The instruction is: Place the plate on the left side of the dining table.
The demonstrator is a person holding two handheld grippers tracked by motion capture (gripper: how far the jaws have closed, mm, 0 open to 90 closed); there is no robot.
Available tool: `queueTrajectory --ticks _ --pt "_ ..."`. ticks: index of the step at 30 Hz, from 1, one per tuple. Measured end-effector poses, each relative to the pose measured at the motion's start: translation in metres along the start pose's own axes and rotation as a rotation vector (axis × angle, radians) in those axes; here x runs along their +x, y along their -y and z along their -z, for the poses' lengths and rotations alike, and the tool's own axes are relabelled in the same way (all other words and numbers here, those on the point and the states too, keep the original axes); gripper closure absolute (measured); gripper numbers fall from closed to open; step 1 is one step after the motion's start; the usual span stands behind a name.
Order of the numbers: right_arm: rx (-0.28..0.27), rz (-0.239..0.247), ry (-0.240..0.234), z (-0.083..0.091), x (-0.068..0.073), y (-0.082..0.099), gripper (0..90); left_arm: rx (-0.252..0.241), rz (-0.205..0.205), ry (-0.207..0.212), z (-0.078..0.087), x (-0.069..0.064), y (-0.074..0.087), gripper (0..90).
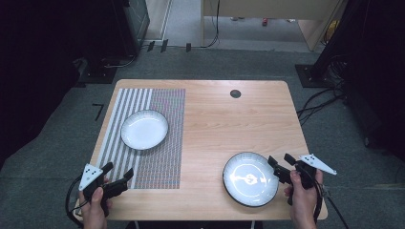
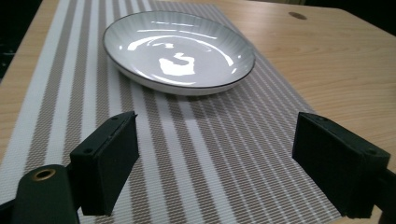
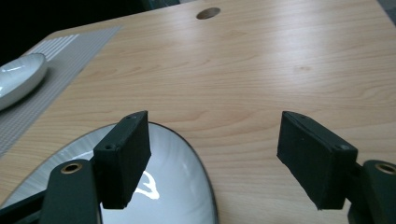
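Two open claws, two plates on the table.
High view: left claw at 7 o'clock, right claw touching the near plate at 5 o'clock.
Left gripper view: jaws wide, empty, facing the far plate on the striped mat.
Right gripper view: jaws wide, one over the near plate's rim, the other over bare wood.

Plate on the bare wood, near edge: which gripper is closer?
Right. The right gripper sits open at the right rim of the plate on the bare wood. The left gripper is open across the table, at the striped placemat's near edge.
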State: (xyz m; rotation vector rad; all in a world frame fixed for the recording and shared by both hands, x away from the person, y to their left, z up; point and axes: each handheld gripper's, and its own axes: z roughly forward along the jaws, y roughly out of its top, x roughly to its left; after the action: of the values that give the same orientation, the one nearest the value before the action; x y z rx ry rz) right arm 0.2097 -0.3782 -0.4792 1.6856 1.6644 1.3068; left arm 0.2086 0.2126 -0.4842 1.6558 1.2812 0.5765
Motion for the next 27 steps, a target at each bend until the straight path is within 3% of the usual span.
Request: queueTrajectory --ticks 7,13,16,21,27 --pt "0.005 0.038 0.071 0.004 -0.018 0.004 25.7 0.007 0.012 -0.041 0.007 0.02 0.008 14.5" --pt "0.034 0.01 0.102 0.001 -0.038 0.011 25.6 0.016 0.046 -0.058 0.014 0.036 0.014 14.5" --pt "0.049 0.021 0.12 0.001 -0.044 0.014 25.5 0.014 0.052 -0.068 0.016 0.041 0.015 14.5" --pt "0.074 0.043 0.152 0.001 -0.05 0.019 25.5 0.038 0.036 -0.095 0.016 0.048 0.019 14.4" --pt "0.095 0.035 0.174 0.001 -0.056 0.022 25.4 0.062 0.017 -0.101 0.015 0.05 0.022 14.1"
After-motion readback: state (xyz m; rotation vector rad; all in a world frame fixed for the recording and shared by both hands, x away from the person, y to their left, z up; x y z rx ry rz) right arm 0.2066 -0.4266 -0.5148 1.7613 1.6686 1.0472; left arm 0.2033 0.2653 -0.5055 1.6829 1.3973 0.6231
